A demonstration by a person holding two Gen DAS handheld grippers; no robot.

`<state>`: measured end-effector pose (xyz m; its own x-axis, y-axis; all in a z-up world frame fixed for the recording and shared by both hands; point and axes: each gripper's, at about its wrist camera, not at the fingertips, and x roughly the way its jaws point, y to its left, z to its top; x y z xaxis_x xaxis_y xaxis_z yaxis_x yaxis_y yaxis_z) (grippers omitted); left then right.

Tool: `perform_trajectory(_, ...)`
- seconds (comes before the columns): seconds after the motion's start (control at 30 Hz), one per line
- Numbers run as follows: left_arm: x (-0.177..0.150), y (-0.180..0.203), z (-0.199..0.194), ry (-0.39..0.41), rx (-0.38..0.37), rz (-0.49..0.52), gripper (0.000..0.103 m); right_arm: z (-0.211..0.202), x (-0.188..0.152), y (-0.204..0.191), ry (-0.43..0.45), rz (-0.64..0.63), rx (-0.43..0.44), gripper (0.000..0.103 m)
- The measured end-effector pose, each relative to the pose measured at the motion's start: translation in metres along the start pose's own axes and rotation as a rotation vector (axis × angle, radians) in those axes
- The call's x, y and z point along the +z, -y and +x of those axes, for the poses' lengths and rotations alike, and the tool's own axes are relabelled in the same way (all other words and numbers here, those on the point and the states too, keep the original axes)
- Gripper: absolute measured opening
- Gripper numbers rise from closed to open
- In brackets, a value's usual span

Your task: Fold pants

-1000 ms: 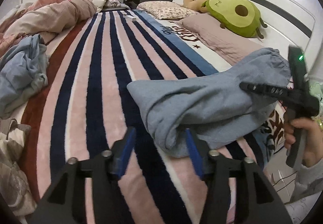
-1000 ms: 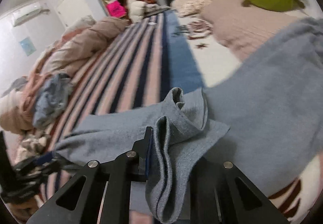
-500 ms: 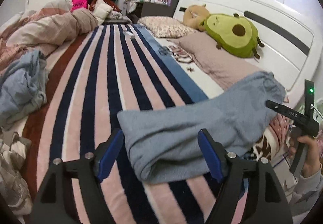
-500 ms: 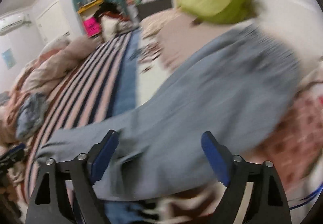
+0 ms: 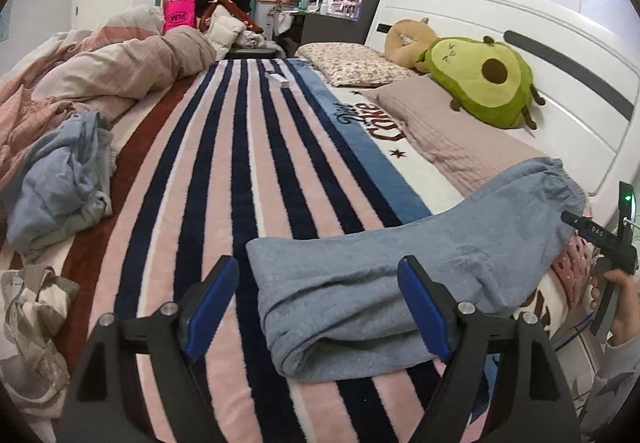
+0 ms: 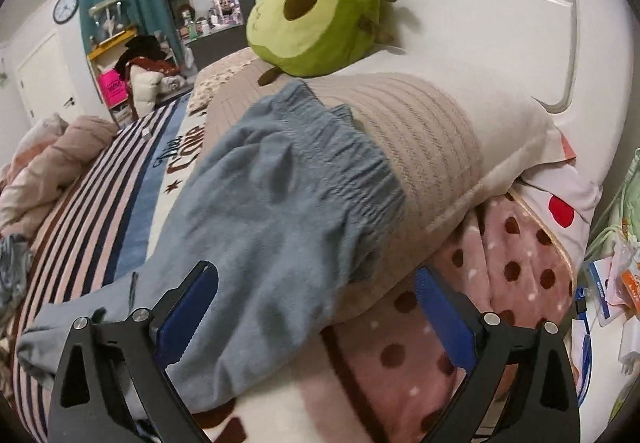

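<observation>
The grey-blue pants (image 5: 404,267) lie folded lengthwise across the striped blanket (image 5: 240,171), legs end near me, elastic waistband up on a pink pillow. My left gripper (image 5: 318,303) is open and empty, hovering just above the folded legs end. In the right wrist view the pants (image 6: 256,227) run from the waistband at the pillow down to the left. My right gripper (image 6: 316,307) is open and empty, above the pants' near edge close to the waistband. It also shows in the left wrist view (image 5: 604,243) at the far right, held by a hand.
An avocado plush (image 5: 480,79) and pillows lie against the white headboard (image 5: 560,43). A crumpled blue garment (image 5: 60,183) and a pink duvet (image 5: 100,79) lie at the left. A patterned cloth (image 5: 28,319) lies near left. A polka-dot blanket (image 6: 500,267) hangs at the bed edge.
Both grippers have opened and let go of the pants, then pulled back. The pants now lie flat on the bed and pillow.
</observation>
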<state>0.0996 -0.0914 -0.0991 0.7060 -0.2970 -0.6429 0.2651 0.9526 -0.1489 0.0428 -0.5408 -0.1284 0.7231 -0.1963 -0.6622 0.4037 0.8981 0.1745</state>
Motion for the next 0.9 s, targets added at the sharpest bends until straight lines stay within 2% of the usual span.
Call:
perform_trajectory(0.1,-0.001,-0.001,0.0,-0.002,0.036,-0.002,0.079,0.007,0.003,0.002,-0.006,0.008,0.025,0.098)
perform_trajectory(0.13,-0.001,-0.003,0.0,-0.004,0.056,-0.003,0.079,0.009,0.004,0.001,-0.005,0.011,0.039,0.091)
perform_trajectory(0.17,-0.001,-0.003,0.0,-0.005,0.066,-0.004,0.079,0.01,0.005,-0.001,-0.004,0.009,0.055,0.074)
perform_trajectory(0.23,-0.001,-0.005,-0.001,-0.004,0.086,-0.008,0.079,0.012,0.006,-0.006,-0.011,0.0,0.042,0.057)
perform_trajectory(0.3,-0.002,-0.007,-0.004,-0.001,0.099,-0.01,0.079,0.011,0.006,-0.012,-0.006,-0.017,0.014,0.035)
perform_trajectory(0.33,-0.002,-0.009,-0.005,0.0,0.114,-0.011,0.079,0.01,0.006,-0.012,-0.003,-0.021,0.011,0.018)
perform_trajectory(0.43,-0.003,-0.014,-0.01,0.01,0.152,-0.014,0.079,0.002,0.007,-0.019,0.003,-0.013,0.043,0.012)
perform_trajectory(0.53,-0.003,-0.021,-0.015,0.019,0.172,-0.019,0.079,-0.012,0.008,-0.028,0.017,-0.018,0.077,0.011)
perform_trajectory(0.9,-0.001,-0.046,-0.033,0.057,0.161,-0.052,0.08,-0.056,0.025,-0.104,0.087,-0.137,0.223,0.007)
